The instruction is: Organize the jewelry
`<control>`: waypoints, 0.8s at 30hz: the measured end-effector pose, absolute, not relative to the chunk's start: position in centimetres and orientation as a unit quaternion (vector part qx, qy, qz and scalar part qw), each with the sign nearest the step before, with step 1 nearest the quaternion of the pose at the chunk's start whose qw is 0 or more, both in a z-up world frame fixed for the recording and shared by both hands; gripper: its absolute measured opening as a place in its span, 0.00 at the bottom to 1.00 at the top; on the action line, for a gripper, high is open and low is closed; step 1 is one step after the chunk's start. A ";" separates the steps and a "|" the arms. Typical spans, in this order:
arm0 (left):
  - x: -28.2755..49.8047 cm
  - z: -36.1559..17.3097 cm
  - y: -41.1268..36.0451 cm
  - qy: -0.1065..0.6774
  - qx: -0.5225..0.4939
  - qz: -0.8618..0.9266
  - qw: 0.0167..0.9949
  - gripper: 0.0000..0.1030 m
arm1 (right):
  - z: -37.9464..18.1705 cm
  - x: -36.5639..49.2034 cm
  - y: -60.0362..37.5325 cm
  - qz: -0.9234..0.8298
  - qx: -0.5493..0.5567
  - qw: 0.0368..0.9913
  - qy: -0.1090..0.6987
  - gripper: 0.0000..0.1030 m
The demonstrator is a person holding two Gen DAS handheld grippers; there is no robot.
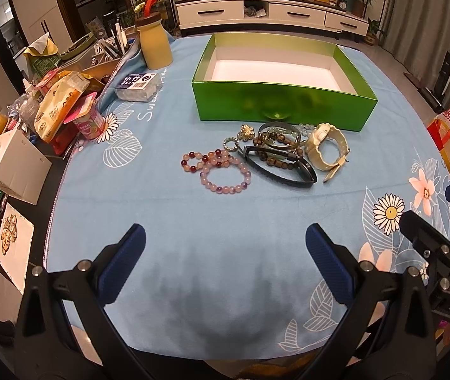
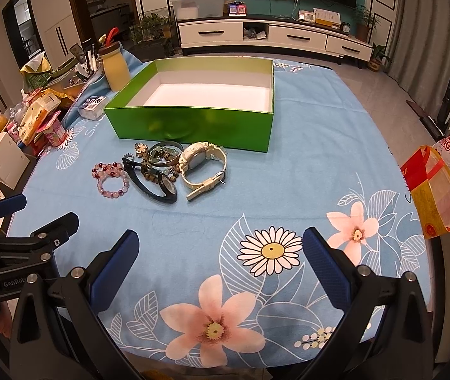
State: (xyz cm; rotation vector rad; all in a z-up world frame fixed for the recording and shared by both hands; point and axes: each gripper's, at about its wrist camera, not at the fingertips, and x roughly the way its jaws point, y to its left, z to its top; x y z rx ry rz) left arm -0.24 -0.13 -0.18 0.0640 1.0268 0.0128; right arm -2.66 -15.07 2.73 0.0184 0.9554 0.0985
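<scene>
A pile of jewelry lies on the blue floral cloth in front of an empty green box (image 1: 285,107) (image 2: 193,126). It holds pink bead bracelets (image 1: 221,171) (image 2: 112,179), a black watch (image 1: 283,166) (image 2: 152,183), a cream watch (image 1: 326,148) (image 2: 204,164), brown bead strands (image 1: 272,145) and a gold brooch (image 1: 246,131). My left gripper (image 1: 225,247) is open and empty, low over the cloth, short of the pile. My right gripper (image 2: 221,247) is open and empty, to the right of the left one, nearer the table's front edge.
A yellow bottle (image 1: 155,44) and a clear plastic pack (image 1: 137,87) stand left of the box. Snack bags, a pink cup (image 1: 90,123) and a white carton (image 1: 15,167) crowd the table's left edge. A red and yellow bag (image 2: 434,190) sits off the right edge.
</scene>
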 end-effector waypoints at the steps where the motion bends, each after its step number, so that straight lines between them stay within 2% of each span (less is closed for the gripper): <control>1: -0.3 -0.2 -0.2 0.491 0.030 0.006 0.870 0.98 | 2.5 -2.7 -14.9 0.048 0.009 0.886 0.461 0.99; 24: 0.0 -0.4 -0.3 0.498 0.035 0.010 0.867 0.98 | 2.5 -2.4 -15.2 0.052 0.009 0.885 0.463 0.99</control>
